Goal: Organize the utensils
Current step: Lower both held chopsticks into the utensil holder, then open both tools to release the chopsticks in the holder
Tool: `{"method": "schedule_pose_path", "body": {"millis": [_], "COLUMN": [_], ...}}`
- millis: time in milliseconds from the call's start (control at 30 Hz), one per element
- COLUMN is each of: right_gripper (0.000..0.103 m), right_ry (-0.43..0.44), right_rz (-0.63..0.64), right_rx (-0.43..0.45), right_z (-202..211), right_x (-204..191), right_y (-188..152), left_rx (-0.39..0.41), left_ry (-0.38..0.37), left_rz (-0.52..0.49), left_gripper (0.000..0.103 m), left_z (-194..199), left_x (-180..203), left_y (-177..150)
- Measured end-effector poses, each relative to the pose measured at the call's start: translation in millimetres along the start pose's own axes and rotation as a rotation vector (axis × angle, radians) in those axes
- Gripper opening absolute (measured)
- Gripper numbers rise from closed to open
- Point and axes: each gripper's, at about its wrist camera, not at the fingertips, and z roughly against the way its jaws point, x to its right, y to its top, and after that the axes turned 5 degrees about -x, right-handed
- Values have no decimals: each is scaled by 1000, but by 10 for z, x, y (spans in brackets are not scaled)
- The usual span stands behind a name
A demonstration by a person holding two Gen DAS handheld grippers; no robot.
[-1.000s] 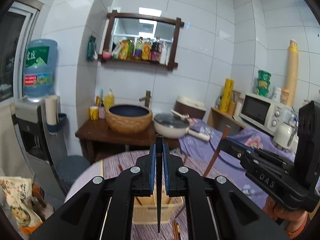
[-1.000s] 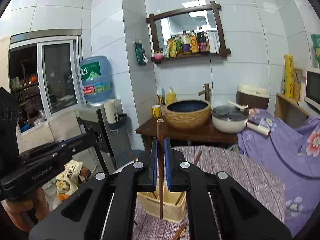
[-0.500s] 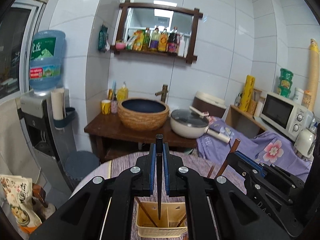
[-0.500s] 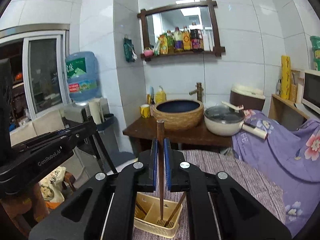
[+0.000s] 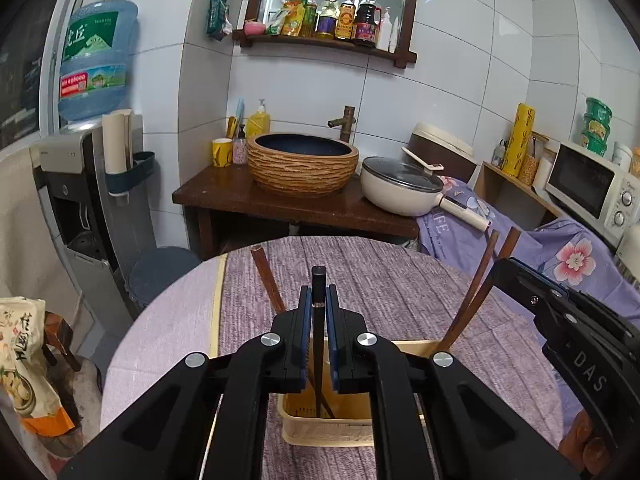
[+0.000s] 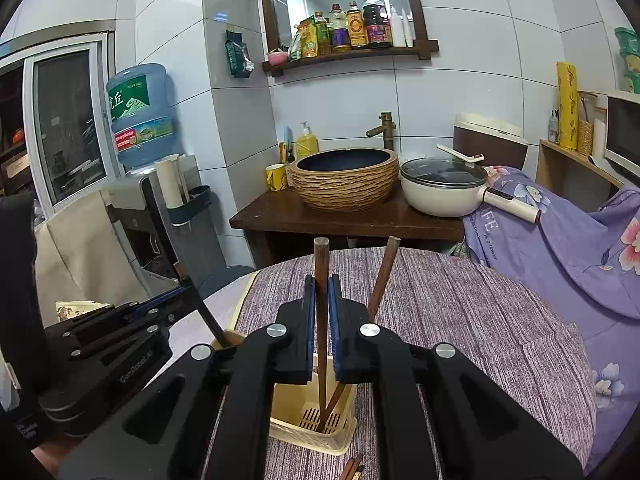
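Note:
My left gripper (image 5: 319, 300) is shut on a black chopstick (image 5: 319, 274) held upright, its lower end inside the cream utensil basket (image 5: 320, 434). A brown chopstick (image 5: 265, 278) leans left out of that basket. My right gripper (image 6: 321, 284) is shut on a brown chopstick (image 6: 321, 252) whose tip reaches the slotted floor of the basket (image 6: 304, 438). Beside it another brown chopstick (image 6: 383, 276) leans in the basket. Each gripper shows in the other's view: the right gripper (image 5: 560, 320) and the left gripper (image 6: 120, 336).
The basket stands on a round table with a purple striped cloth (image 5: 400, 280). Loose chopsticks (image 6: 352, 468) lie near its front edge. Behind are a wooden stand with a woven basin (image 5: 302, 168), a white pan (image 5: 400, 192), a water dispenser (image 5: 80, 208) and a microwave (image 5: 588, 188).
Both grippers have come down and forward over the basket. The two held chopsticks, earlier above it, now have their tips inside it. Both jaws stayed shut.

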Motion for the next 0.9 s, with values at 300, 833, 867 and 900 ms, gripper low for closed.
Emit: {"method": "schedule_pose_path", "body": {"millis": [300, 833, 867, 900], "right_gripper": [18, 46, 46, 46], "right_ry": [-18, -24, -17, -9], "right_rz": [-12, 62, 63, 63], "right_rx": [18, 9, -6, -26], "right_z": [32, 455, 460, 460], "right_x": [39, -24, -21, -16], "right_y": [-30, -639, -703, -787], "left_rx": [39, 58, 47, 35], "left_ry": [-21, -26, -27, -26], "left_rz": [11, 11, 10, 10], "left_gripper": [35, 83, 84, 84], "left_z": [143, 545, 536, 522], "left_x": [-43, -237, -252, -262], "left_y": [18, -645, -708, -778]}}
